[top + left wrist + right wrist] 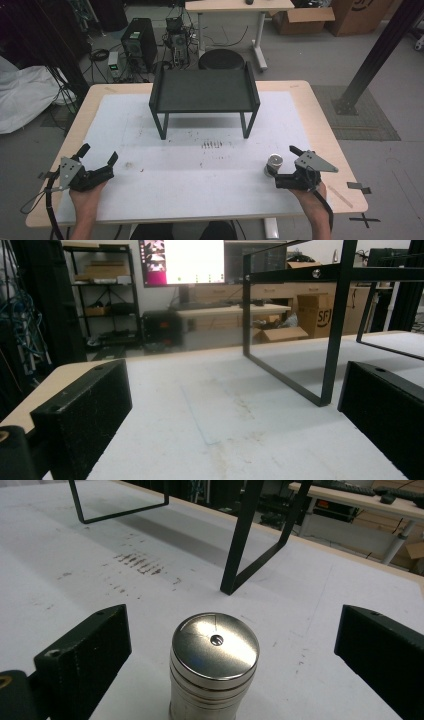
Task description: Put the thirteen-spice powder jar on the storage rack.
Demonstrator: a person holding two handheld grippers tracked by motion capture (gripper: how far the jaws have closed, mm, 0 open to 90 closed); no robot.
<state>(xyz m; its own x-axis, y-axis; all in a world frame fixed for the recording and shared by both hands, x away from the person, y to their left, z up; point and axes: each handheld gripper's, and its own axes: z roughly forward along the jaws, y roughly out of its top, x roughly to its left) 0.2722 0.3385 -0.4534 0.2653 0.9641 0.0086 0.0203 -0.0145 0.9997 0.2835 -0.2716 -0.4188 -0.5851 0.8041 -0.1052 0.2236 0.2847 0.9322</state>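
Observation:
A shiny metal cylinder (273,162) with a flat lid stands upright on the white mat (200,170) at the front right. My right gripper (281,163) is open around it, one jaw on each side. In the right gripper view the cylinder (215,670) is centred between the jaws of the right gripper (230,630), with a gap on both sides. At the front left my left gripper (100,153) rests low over the mat, open, with nothing between its jaws. Bare mat lies in front of the left gripper (235,390).
A black raised tray on thin legs (205,90) stands at the back middle of the table. Its legs (332,340) rise ahead of the left gripper, and a leg (240,540) stands beyond the cylinder. Dark smudges (211,145) mark the mat.

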